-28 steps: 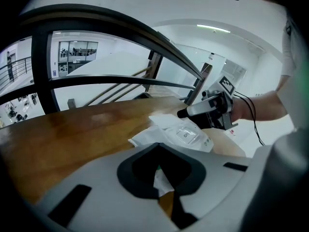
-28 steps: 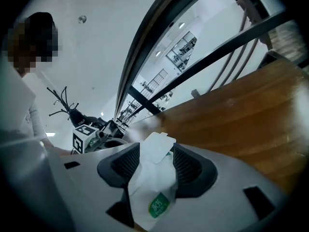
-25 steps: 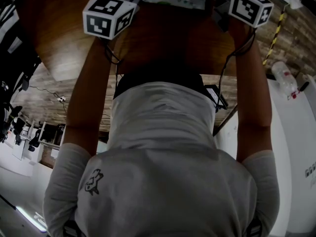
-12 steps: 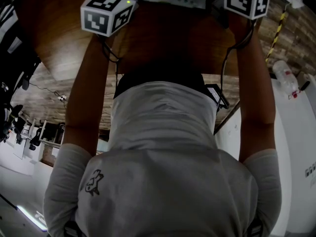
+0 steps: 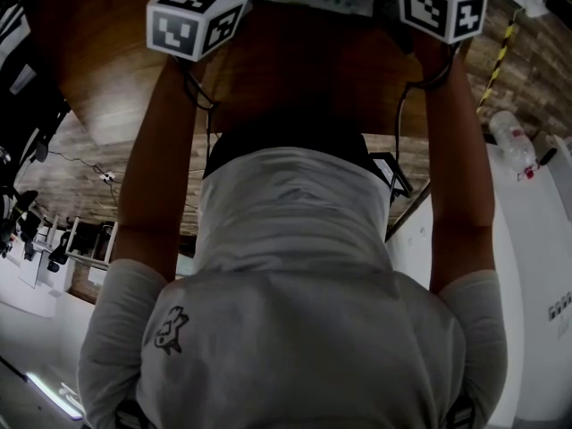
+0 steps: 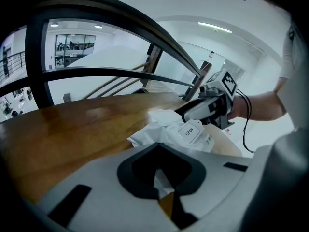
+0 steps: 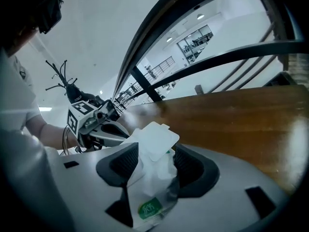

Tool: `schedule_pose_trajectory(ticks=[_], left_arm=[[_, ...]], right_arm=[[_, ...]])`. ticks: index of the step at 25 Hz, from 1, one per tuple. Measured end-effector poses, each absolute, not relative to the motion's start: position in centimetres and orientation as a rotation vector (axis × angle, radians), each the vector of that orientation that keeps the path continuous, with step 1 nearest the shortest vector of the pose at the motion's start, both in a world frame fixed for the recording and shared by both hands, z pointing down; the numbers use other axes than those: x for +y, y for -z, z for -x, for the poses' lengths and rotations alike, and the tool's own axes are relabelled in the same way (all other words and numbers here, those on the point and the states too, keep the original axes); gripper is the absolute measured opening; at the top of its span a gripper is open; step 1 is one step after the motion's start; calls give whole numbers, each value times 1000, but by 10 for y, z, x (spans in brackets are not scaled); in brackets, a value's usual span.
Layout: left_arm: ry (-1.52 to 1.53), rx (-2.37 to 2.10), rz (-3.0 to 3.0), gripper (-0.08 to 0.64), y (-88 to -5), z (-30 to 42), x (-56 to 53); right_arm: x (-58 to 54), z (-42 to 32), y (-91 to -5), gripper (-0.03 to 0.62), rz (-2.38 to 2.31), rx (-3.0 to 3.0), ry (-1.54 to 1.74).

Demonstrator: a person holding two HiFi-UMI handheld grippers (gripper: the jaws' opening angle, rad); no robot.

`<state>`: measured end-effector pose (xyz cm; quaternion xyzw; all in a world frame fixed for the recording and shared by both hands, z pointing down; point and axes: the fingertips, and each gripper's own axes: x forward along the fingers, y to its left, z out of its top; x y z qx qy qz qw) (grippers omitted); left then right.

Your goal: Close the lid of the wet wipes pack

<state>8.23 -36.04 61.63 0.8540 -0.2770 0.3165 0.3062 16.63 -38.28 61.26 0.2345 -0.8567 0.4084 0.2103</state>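
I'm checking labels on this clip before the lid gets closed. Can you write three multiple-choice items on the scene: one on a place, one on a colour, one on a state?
1. Where does the wet wipes pack lie?
A. on the wooden table
B. on the floor
C. on a chair

2. What colour is most of the pack?
A. red
B. white
C. black

3. How is the lid of the pack?
A. pressed flat shut
B. torn off
C. lifted open

Answers:
1 A: the left gripper view shows the pack resting on the brown tabletop.
2 B: its wrapper is white in both gripper views, with only a small green mark.
3 C: in the right gripper view the flap stands up off the pack.
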Motion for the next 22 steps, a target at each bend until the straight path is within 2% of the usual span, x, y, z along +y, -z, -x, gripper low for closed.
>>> schedule_pose_trajectory(ticks=[5, 22], left_arm=[[-847, -734, -2262, 14, -618, -81, -360], [-888, -741, -2291, 14, -621, -77, -360]], right_arm=[[-381, -166, -609, 218, -643, -2392, -1023], [-376, -158, -569, 218, -673, -2465, -944]])
